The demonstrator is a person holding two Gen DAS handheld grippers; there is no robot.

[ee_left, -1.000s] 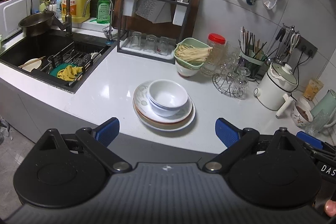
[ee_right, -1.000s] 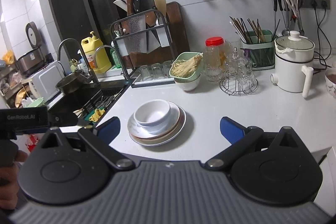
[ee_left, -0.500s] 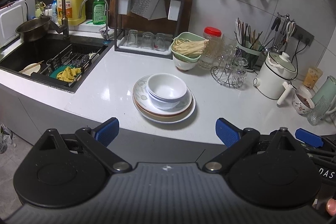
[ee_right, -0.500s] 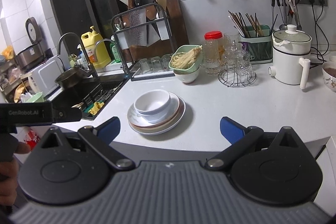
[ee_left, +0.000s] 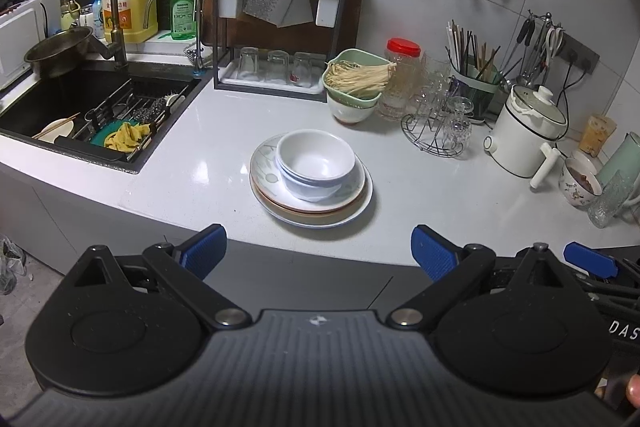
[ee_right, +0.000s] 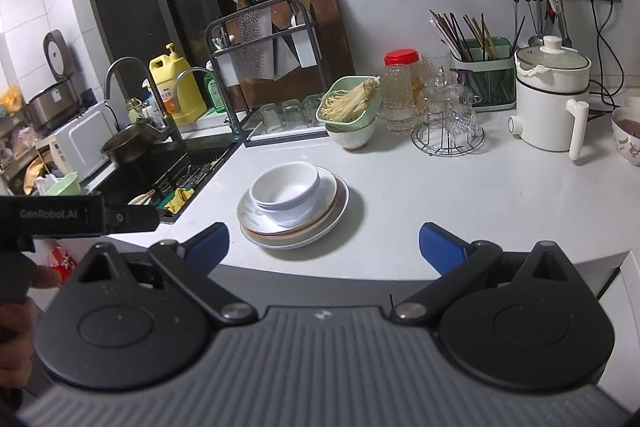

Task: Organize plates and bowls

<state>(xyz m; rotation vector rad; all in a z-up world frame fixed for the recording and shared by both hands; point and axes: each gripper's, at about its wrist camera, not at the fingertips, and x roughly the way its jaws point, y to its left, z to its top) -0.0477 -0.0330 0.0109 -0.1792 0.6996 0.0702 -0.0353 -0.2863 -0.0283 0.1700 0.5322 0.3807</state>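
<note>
White bowls [ee_left: 316, 165] are nested on a stack of plates [ee_left: 312, 213] in the middle of the white counter [ee_left: 192, 163]. The stack shows in the right wrist view too, bowls [ee_right: 286, 189] on plates [ee_right: 316, 227]. My left gripper [ee_left: 318, 251] is open and empty, held back off the counter's front edge, in front of the stack. My right gripper [ee_right: 324, 243] is open and empty, also short of the counter, with the stack ahead and slightly left.
A sink [ee_left: 80, 107] with a drain rack lies at the left. A glass rack [ee_left: 280, 67], a green bowl of noodles [ee_left: 354, 79], a wire glass stand [ee_left: 440, 131] and a white pot [ee_left: 528, 131] line the back. A patterned bowl [ee_left: 580, 183] stands at the right.
Both grippers have drawn back a little from the counter and the views have shifted slightly. The stack has not moved. Both grippers stay open.
</note>
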